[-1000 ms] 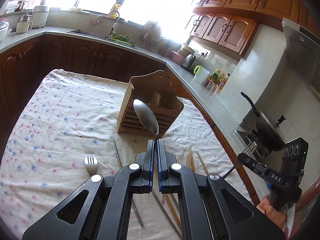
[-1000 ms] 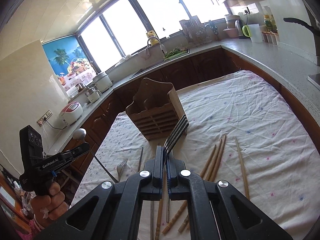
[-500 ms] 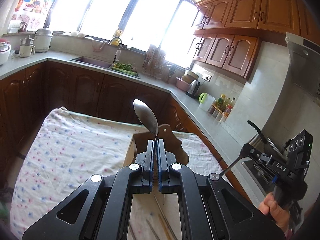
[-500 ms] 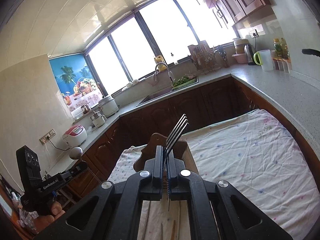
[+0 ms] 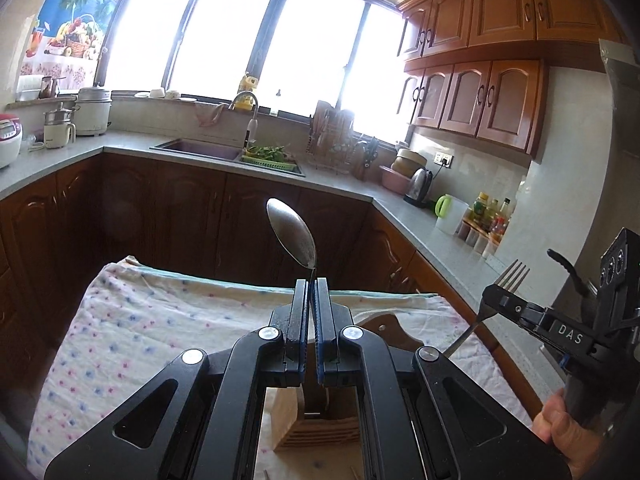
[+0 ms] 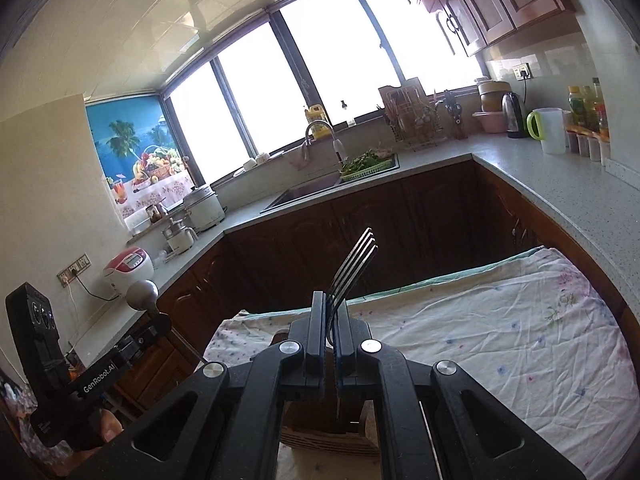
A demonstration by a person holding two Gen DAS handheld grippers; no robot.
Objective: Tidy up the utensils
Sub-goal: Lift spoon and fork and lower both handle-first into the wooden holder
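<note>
Left gripper (image 5: pixel 310 286): clamped on spoon (image 5: pixel 291 234) | Right gripper (image 6: pixel 330 300): clamped on fork (image 6: pixel 354 262) | Both above wooden holder (image 5: pixel 316 424)

Steel spoon (image 5: pixel 292 236) bowl-up, steel fork (image 6: pixel 352 268) tines-up (both clamped), above slotted wooden holder (image 5: pixel 316 426).

1. The wooden utensil holder (image 5: pixel 316 428) is mostly hidden behind the left gripper (image 5: pixel 311 280); its compartments cannot be told.
2. The spoon (image 5: pixel 292 232) handle disappears between the closed jaws.
3. The fork (image 6: pixel 352 268) handle is likewise hidden in the right gripper (image 6: pixel 329 300).
4. The table's (image 6: pixel 520 320) near part is covered.
</note>
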